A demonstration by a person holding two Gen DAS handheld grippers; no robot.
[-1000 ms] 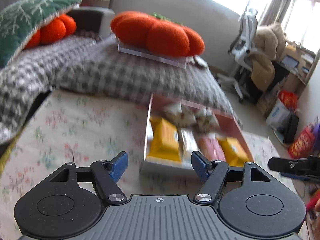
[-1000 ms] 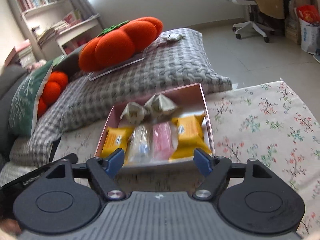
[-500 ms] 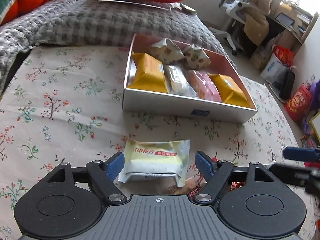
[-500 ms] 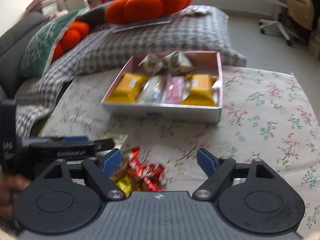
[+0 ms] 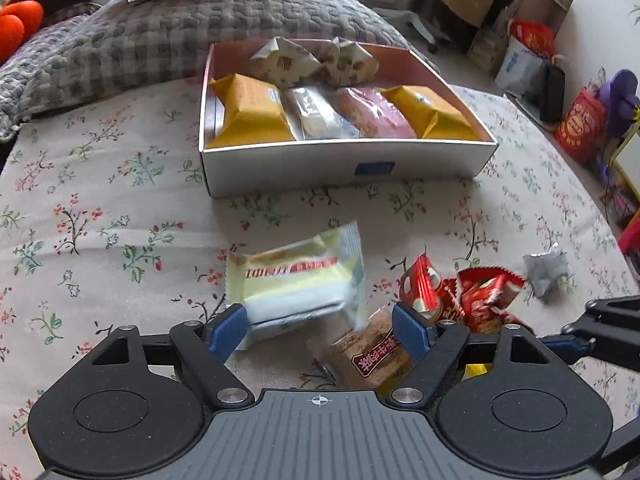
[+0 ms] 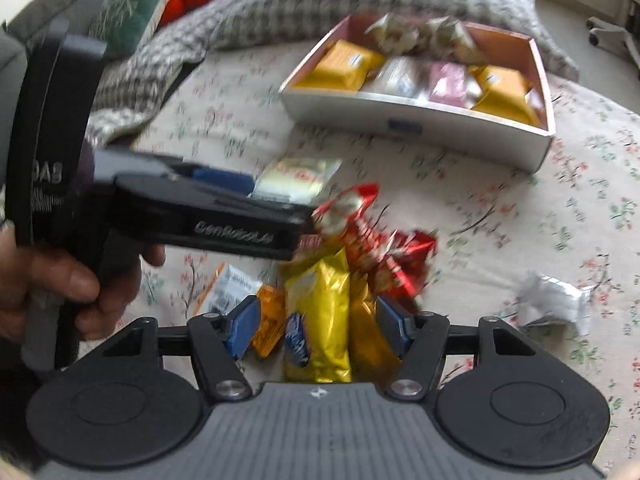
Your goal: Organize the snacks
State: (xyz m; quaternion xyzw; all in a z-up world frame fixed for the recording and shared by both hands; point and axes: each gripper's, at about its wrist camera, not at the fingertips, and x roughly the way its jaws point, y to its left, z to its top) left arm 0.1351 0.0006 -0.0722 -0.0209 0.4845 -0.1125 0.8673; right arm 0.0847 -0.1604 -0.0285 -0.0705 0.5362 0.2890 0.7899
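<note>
A white box (image 5: 344, 168) with a pink inside holds several wrapped snacks, two yellow packs among them; it also shows in the right wrist view (image 6: 416, 120). My left gripper (image 5: 320, 330) is open, its fingers either side of a pale green-and-white snack pack (image 5: 296, 284) on the floral cloth. A brown pack (image 5: 372, 356) lies by its right finger. My right gripper (image 6: 318, 328) is open over a pile of gold packs (image 6: 324, 312) and red wrappers (image 6: 372, 236). The left gripper (image 6: 224, 208) crosses the right wrist view.
A crumpled silver wrapper (image 5: 546, 270) lies to the right, also in the right wrist view (image 6: 554, 300). A grey checked cushion (image 5: 132, 36) lies behind the box. Bags (image 5: 580, 124) stand on the floor at right.
Both grippers have tilted down and moved closer to the loose snacks. The left now straddles the pale green pack; the right is now over the gold and red pile.
</note>
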